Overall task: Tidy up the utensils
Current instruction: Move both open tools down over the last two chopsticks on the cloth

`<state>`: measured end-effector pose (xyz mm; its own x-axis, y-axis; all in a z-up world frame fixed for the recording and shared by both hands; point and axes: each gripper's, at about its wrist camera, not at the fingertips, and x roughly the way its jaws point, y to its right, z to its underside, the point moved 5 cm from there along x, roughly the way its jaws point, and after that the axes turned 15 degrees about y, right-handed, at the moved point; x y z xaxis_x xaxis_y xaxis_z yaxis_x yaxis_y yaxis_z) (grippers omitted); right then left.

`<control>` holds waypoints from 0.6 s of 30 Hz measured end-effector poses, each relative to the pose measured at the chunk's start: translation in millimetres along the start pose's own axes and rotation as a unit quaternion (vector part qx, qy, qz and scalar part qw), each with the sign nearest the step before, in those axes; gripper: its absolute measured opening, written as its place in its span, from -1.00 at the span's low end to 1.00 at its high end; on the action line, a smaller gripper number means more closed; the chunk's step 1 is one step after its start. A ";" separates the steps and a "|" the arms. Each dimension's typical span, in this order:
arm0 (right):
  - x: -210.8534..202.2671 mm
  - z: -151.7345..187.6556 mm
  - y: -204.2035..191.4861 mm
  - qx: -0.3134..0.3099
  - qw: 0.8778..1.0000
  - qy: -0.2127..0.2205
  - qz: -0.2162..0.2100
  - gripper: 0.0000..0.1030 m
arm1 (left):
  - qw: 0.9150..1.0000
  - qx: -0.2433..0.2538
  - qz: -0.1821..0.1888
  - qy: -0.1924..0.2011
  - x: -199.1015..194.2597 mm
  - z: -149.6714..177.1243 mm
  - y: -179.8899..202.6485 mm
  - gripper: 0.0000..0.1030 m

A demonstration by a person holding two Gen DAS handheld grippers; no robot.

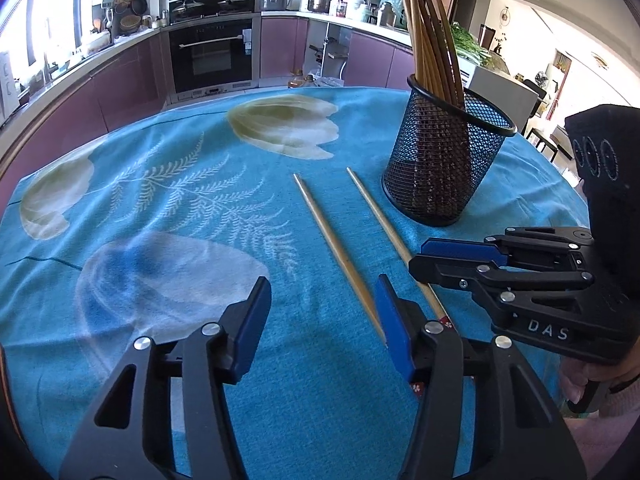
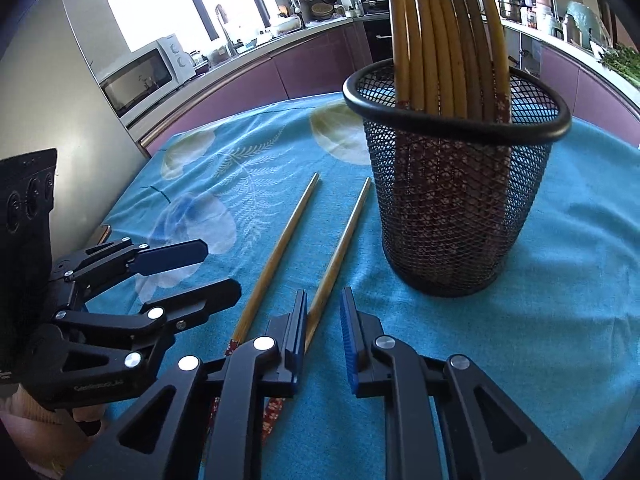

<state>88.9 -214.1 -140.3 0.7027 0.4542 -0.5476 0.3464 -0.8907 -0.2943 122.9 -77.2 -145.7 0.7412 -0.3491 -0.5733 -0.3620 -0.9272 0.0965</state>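
The left wrist view is showing the left gripper (image 1: 320, 320) hovering low over a blue flowered tablecloth (image 1: 168, 208) with its blue-padded jaws parted and nothing between them; the near end of one loose chopstick (image 1: 334, 246) is lying just beside its right pad. A second loose chopstick (image 1: 386, 226) is lying alongside the first, the two slightly apart and both pointing away across the cloth. The right gripper (image 1: 424, 256) is reaching in from the right over that second chopstick, and in the right wrist view (image 2: 324, 332) its jaws are standing narrowly apart above the stick's handle end without pressing on it. A black mesh holder (image 1: 444, 168) is standing upright on the cloth beyond them, holding a bunch of chopsticks (image 1: 432, 36) that are leaning against its rim.
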 end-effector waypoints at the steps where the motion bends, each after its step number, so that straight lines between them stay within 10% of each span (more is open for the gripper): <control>1: -0.3 0.2 0.7 0.000 1.000 0.000 0.000 -0.69 | 1.000 0.000 0.000 -0.003 2.8 -0.4 0.6 -0.01; 18: 2.5 -0.2 3.1 -0.002 1.000 0.003 0.002 -0.65 | 0.999 -0.001 0.011 -0.030 36.2 -5.3 4.3 -0.42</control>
<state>91.8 -215.8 -142.5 0.7076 0.4510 -0.5440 0.3461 -0.8924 -0.2896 151.1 -94.6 -161.8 0.6974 -0.3605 -0.6194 -0.3771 -0.9195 0.1107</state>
